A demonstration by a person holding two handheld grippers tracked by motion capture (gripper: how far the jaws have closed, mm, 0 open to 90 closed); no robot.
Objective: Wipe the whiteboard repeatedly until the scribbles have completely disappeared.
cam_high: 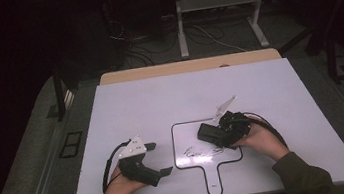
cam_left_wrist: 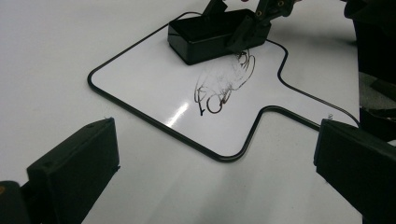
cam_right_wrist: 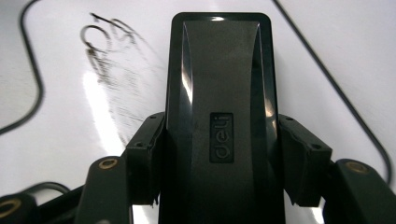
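Note:
A small whiteboard (cam_high: pixel 184 130) with a black rim and a handle lies flat on the white table. Black scribbles (cam_left_wrist: pixel 219 84) mark it, partly smeared; they also appear as streaks (cam_right_wrist: pixel 109 70) in the right gripper view. My right gripper (cam_high: pixel 221 132) is shut on a black eraser (cam_right_wrist: pixel 219 107), its jaws pressing both long sides, and the eraser (cam_high: pixel 208 132) rests on the board just above the scribbles. In the left gripper view the eraser (cam_left_wrist: pixel 205 35) sits at the board's far end. My left gripper (cam_high: pixel 157 160) rests left of the board, its jaws wide apart with nothing between them.
The white table (cam_high: pixel 160 98) ends near the person's side, and a wooden edge (cam_high: pixel 186 66) borders its far side. Cables trail from both grippers. Beyond the table stand a metal frame (cam_high: pixel 219 15) and floor cables.

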